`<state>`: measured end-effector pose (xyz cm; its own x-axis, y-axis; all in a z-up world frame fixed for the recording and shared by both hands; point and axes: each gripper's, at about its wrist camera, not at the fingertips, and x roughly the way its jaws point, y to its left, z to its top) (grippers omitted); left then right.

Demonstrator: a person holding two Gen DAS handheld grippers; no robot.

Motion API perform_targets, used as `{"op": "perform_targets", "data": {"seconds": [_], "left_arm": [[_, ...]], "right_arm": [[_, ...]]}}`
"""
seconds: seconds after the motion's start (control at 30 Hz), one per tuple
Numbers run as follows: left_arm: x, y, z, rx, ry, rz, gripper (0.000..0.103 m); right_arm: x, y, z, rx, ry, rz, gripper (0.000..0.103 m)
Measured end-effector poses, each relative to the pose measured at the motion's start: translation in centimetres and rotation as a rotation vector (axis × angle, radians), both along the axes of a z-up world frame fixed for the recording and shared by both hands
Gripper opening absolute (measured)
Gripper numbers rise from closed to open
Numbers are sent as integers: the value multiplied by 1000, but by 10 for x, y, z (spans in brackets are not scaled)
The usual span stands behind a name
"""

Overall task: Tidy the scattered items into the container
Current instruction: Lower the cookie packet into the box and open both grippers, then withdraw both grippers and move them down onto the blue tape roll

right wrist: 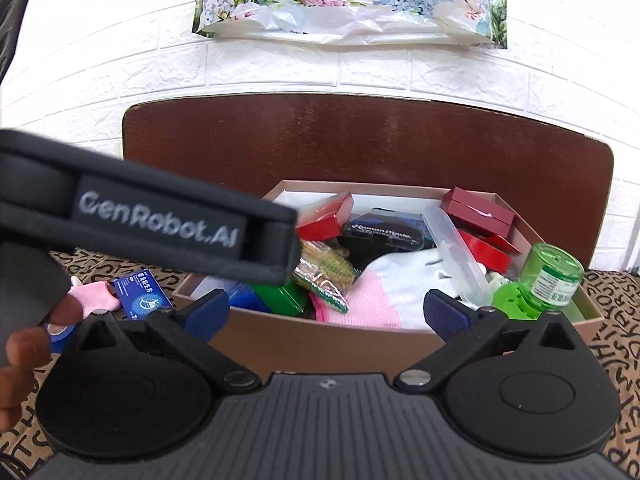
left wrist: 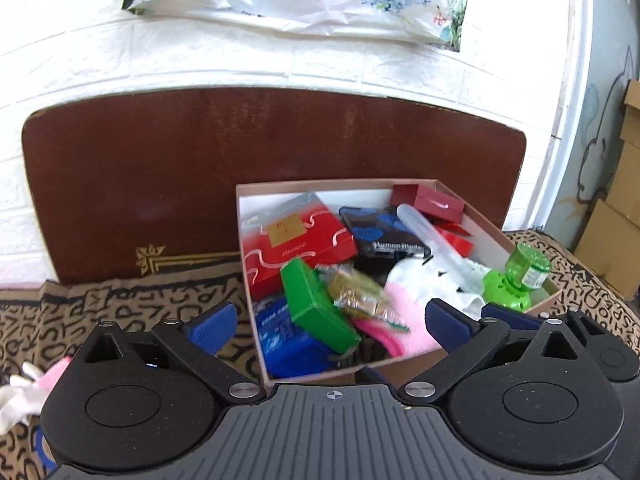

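Observation:
An open cardboard box [left wrist: 336, 185] [right wrist: 320, 340] stands on a letter-patterned cover. It holds a green box [left wrist: 316, 304], a gold-wrapped packet [left wrist: 360, 292], a red packet [left wrist: 296, 240], a blue box [left wrist: 284, 336], a clear tube [left wrist: 432, 240], pink and white cloth, and a green bottle [left wrist: 516, 276] [right wrist: 552, 276]. My left gripper [left wrist: 330, 320] stands open over the box's near corner, with nothing pressed between its pads. My right gripper [right wrist: 328, 308] is open before the box's near wall. Outside the box on the left lie a pink item [right wrist: 96, 298], a blue packet [right wrist: 142, 292] and a blue roll [right wrist: 60, 334].
A dark wooden headboard [left wrist: 240, 160] rises behind the box against a white brick wall. A floral plastic bag [right wrist: 352, 0] hangs above. Cardboard cartons [left wrist: 616, 208] stand at far right. The left gripper's strapped body [right wrist: 152, 216] and a person's fingers [right wrist: 24, 348] block the right view's left side.

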<state>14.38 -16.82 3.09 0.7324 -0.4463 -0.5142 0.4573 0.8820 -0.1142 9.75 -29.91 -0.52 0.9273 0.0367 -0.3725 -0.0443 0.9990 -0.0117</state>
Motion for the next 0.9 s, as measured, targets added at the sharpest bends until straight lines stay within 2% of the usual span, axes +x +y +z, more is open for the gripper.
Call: {"op": "perform_targets", "data": {"seconds": [0.17, 0.6, 0.9], "left_arm": [[-7, 6, -4, 0, 28, 15, 103], [-33, 17, -5, 13, 39, 14, 103], [-48, 44, -8, -14, 65, 46, 103]], "right_arm": [[-8, 1, 0, 2, 6, -9, 103], [-27, 8, 1, -1, 22, -23, 103], [-39, 26, 1, 4, 14, 25, 103]]}}
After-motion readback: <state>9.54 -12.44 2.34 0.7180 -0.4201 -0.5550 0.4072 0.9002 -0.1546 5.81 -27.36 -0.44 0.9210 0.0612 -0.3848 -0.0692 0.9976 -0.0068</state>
